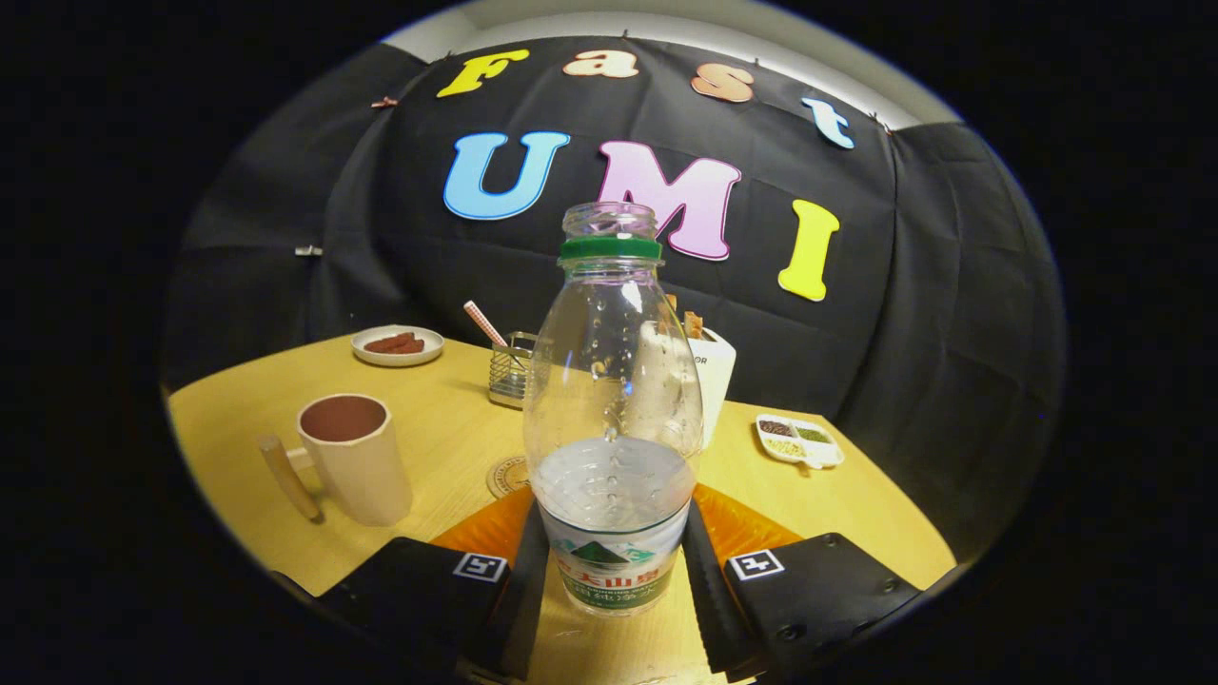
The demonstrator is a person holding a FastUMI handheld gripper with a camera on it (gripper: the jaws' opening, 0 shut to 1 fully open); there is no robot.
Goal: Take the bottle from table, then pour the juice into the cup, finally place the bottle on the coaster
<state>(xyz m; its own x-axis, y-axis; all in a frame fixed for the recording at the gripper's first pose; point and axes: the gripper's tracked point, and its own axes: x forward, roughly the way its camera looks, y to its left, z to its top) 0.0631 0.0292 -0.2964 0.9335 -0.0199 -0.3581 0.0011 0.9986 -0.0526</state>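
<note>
bottle [614, 419] upright, clamped between gripper [614, 571] fingers

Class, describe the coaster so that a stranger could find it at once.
On the wooden table, look past the gripper, whose fingers press the bottle. The coaster lies flat just behind the bottle, right of the cup: a thin round disc, partly hidden.

Wooden table [428, 428] carries mug [352, 461], coaster [506, 474], plate [397, 345], wire holder [511, 371], divided dish [799, 440].
</note>
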